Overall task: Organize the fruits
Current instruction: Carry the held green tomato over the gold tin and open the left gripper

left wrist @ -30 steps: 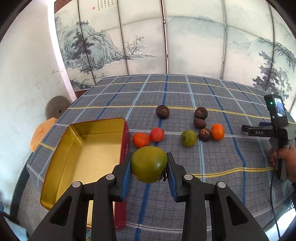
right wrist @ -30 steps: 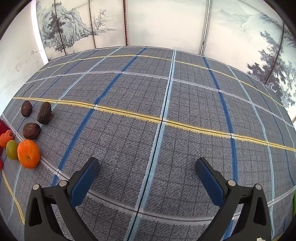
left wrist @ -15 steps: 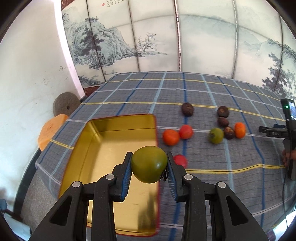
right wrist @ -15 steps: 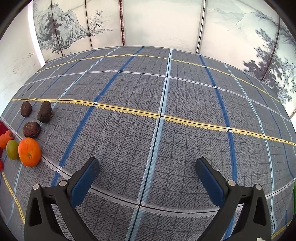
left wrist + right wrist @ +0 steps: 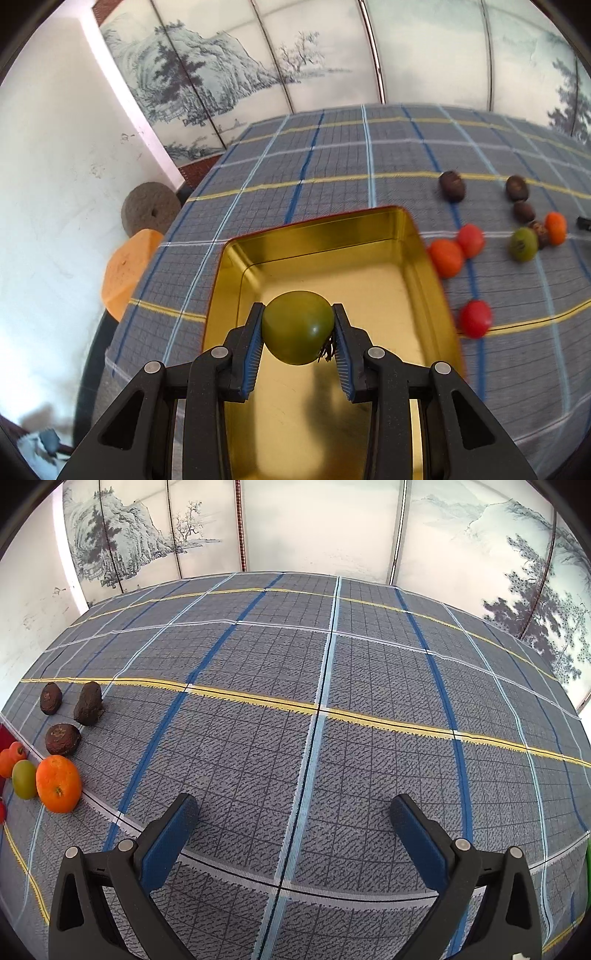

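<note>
Green tomato held over the tin

The round green tomato [image 5: 297,332], pinched in the left tongs [image 5: 298,341], is best lowered near the shallow gold metal tin's [image 5: 406,236] floor at lower centre before release; right tongs [image 5: 291,830] are spread.

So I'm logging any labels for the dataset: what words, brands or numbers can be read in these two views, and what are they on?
No text is readable in either view.
The painted screen shows only landscape, with no writing in view.
The gold tin bears no marking on its visible inside.
None of the fruit carries a visible sticker.
</note>
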A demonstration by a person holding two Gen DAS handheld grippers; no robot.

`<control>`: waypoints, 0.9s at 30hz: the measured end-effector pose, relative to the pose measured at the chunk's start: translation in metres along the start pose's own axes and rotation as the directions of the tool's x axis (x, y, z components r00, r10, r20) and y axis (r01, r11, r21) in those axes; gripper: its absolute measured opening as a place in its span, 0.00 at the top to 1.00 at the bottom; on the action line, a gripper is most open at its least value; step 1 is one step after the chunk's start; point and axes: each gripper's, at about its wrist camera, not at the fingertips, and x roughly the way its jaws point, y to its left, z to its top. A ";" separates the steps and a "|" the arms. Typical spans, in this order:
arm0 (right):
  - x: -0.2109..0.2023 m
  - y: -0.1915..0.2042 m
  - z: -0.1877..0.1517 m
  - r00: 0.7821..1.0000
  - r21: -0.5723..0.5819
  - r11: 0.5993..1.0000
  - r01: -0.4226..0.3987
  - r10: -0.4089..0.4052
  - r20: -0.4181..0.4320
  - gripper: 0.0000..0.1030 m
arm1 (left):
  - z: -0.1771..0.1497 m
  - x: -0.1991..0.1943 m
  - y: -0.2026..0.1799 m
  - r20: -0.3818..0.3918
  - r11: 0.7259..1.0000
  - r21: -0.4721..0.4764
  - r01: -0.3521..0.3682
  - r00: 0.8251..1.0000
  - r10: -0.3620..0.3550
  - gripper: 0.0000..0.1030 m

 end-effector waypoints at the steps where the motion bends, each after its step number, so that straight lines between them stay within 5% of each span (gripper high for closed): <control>1: 0.000 0.000 0.000 1.000 0.000 1.000 0.000 0.000 0.000 0.01 | 0.002 0.007 0.002 -0.013 1.000 0.016 -0.001 1.000 0.002 0.65; 7: 0.000 0.000 0.000 1.000 0.000 1.000 0.000 0.000 0.000 0.01 | 0.013 0.042 0.007 -0.062 0.994 0.104 -0.031 0.997 0.037 0.65; 27: -0.001 0.000 0.000 1.000 0.011 1.000 0.008 -0.008 0.001 0.00 | 0.032 0.094 0.016 -0.123 0.982 0.182 -0.046 0.990 0.070 0.63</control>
